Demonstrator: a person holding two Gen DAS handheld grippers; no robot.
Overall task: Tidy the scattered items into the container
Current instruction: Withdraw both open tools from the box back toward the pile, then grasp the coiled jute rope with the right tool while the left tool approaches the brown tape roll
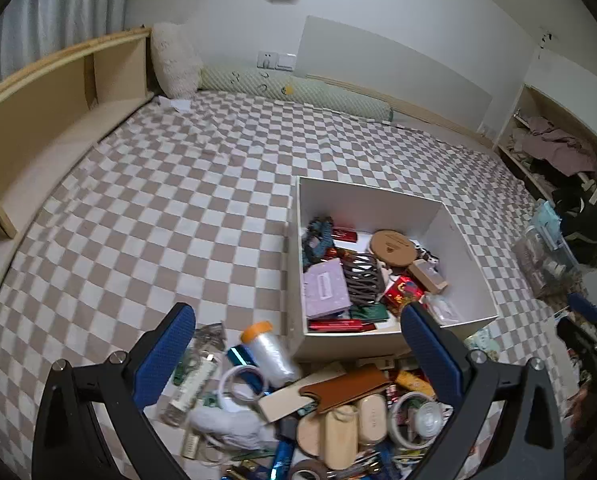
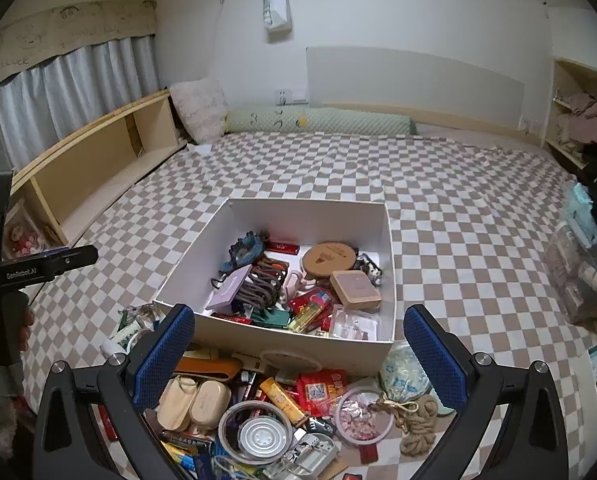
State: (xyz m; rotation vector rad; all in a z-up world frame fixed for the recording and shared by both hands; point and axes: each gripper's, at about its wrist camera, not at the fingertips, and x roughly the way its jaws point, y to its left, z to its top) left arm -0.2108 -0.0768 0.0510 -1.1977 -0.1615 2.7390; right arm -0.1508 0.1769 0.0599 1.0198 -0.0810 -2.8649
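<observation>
Both claws stand with jaws spread wide and grip nothing: the left claw and the right claw each hover over the heap of scattered items at the lower centre of their frames. The white container sits on the checkered bed just beyond the heap, at frame centre, already partly filled. Judged step: selection of the next item, with no pickup yet begun. The next move calls for lowering one claw onto a single piece that the jaws can span, such as the orange-capped clear roll at the heap's near-box edge, then lifting it over the front wall. Obstacles: items overlap and touch, so a neighbour may lift along; the brown leather sleeve lies across others. A clear storage bin at the right edge stands well apart.
</observation>
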